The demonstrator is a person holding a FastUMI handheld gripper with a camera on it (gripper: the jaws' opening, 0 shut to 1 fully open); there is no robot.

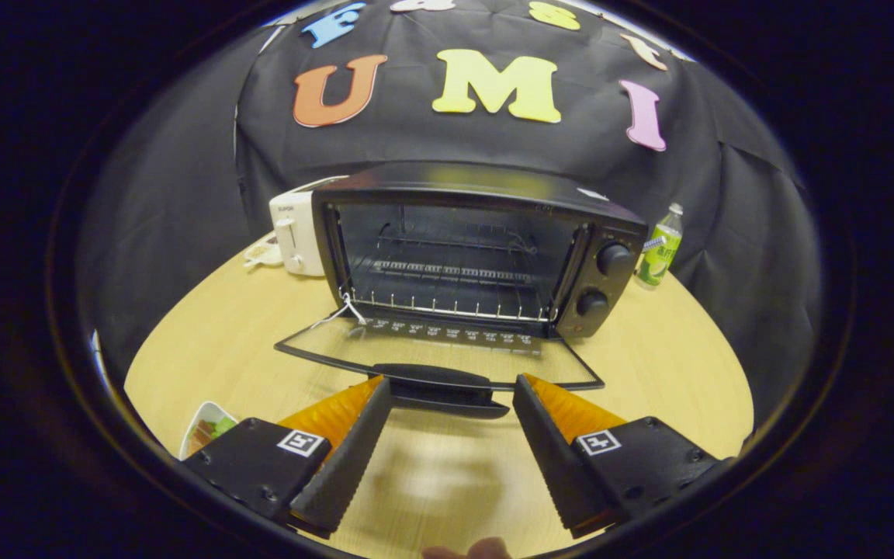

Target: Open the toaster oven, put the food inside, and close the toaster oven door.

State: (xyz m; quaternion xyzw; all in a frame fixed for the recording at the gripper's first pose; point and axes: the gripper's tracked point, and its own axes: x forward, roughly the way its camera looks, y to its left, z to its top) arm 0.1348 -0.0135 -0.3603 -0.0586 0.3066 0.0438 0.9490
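Item, nearest: my gripper (451, 392), fingers spread wide, holding nothing. Item: door handle (435, 382) just ahead, spanning the gap between the tips, long axis crosswise to the fingers. Item: toaster oven (478, 248) beyond, door (439, 349) folded down flat, rack bare. Item: food tray (206, 427) beside my left finger, well short of the oven; I judge that fetch comes next.

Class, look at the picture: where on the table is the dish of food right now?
In the gripper view, the dish of food sits at the near left of the wooden table, just outside the open tool's left finger and nearer than the lowered toaster oven door.
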